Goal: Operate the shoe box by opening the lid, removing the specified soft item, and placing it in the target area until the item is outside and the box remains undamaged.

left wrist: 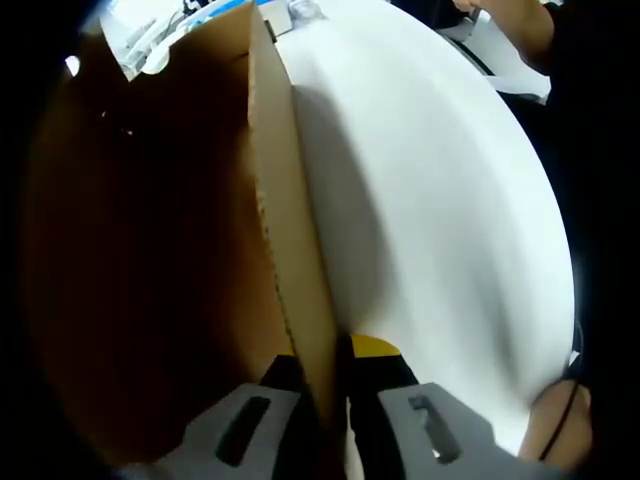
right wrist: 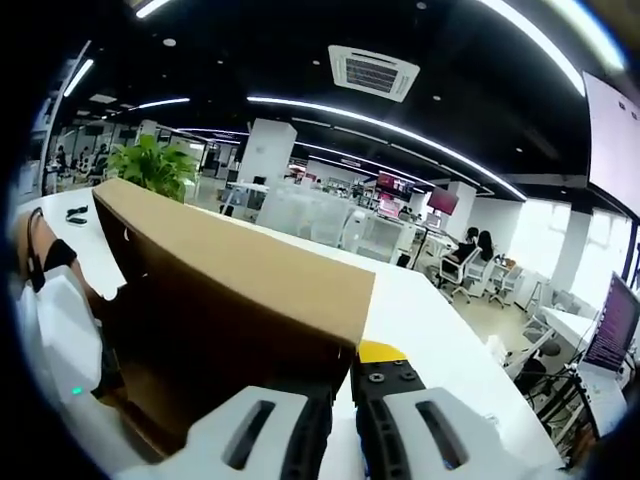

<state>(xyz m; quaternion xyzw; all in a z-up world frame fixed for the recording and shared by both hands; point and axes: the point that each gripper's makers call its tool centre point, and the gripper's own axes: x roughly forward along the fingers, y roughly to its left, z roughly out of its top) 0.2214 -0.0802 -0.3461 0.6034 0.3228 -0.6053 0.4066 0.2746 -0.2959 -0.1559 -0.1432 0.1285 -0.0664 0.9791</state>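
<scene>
The brown cardboard shoe box lid (left wrist: 290,210) stands on edge over a white table (left wrist: 440,190), its thin edge running down between my jaws. My left gripper (left wrist: 325,378) is shut on that lid edge, one finger on each side. The box's inside (left wrist: 140,260) lies dark to the left, and I cannot make out any soft item in it. In the right gripper view the lid (right wrist: 240,270) is raised at a slant, and my right gripper (right wrist: 343,388) is shut on its near corner. The left gripper's white body (right wrist: 60,330) shows at the far left, beside the box.
Bare white table (right wrist: 430,320) spreads to the right of the box. White and blue clutter (left wrist: 150,35) lies beyond the box's far end. A hand (left wrist: 560,430) shows at the table's near edge. Desks, a plant (right wrist: 155,165) and seated people (right wrist: 470,255) fill the office behind.
</scene>
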